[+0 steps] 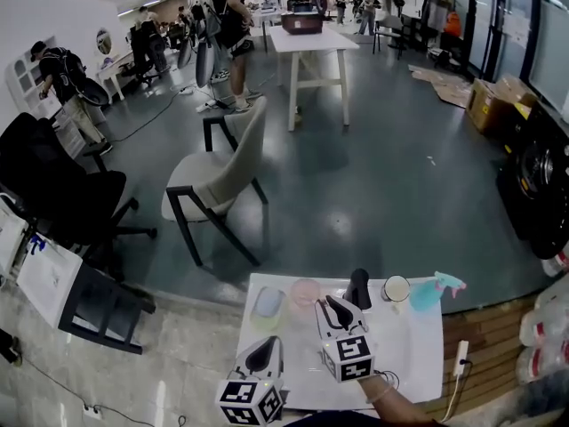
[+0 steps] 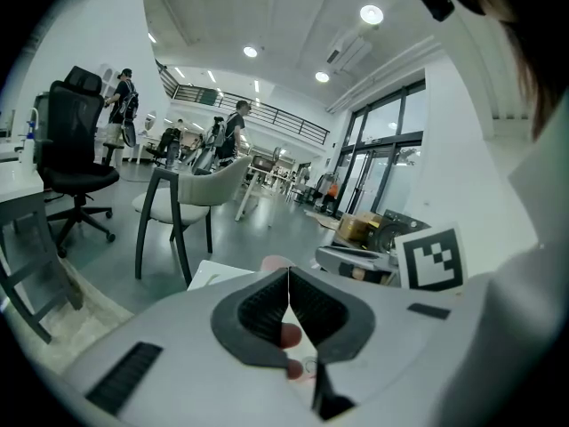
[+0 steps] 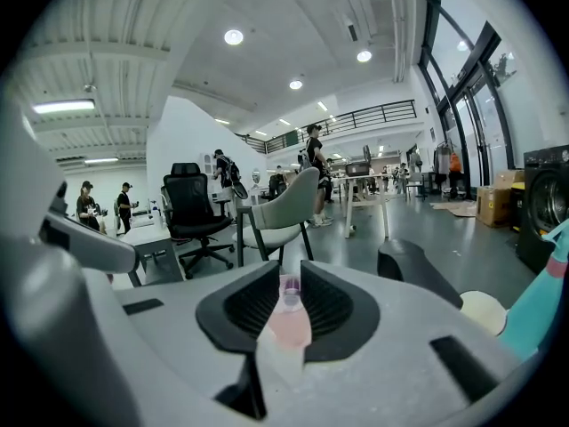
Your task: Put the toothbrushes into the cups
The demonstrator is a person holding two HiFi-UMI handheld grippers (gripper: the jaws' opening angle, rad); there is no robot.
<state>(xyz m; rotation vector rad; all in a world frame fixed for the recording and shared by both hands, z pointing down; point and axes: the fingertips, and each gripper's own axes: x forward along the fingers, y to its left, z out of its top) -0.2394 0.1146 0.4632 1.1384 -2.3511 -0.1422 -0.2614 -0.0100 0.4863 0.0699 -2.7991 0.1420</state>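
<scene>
My right gripper (image 3: 289,278) is shut on a pale pink toothbrush (image 3: 286,323), whose handle stands between the jaws. In the head view the right gripper (image 1: 332,303) hovers over the white table (image 1: 409,350), just right of a pink cup (image 1: 305,290); the toothbrush does not show there. A pale lilac cup (image 1: 268,304) stands left of the pink one. My left gripper (image 1: 269,343) hangs near the table's front, behind the lilac cup. Its jaws (image 2: 289,278) meet with nothing between them, and the pink cup (image 2: 276,263) peeks over them.
A black object (image 1: 358,287), a white cup (image 1: 396,288) and a teal spray bottle (image 1: 431,292) line the table's far edge to the right. A grey chair (image 1: 222,172) stands beyond on the floor. A plug strip (image 1: 460,354) hangs at the right edge.
</scene>
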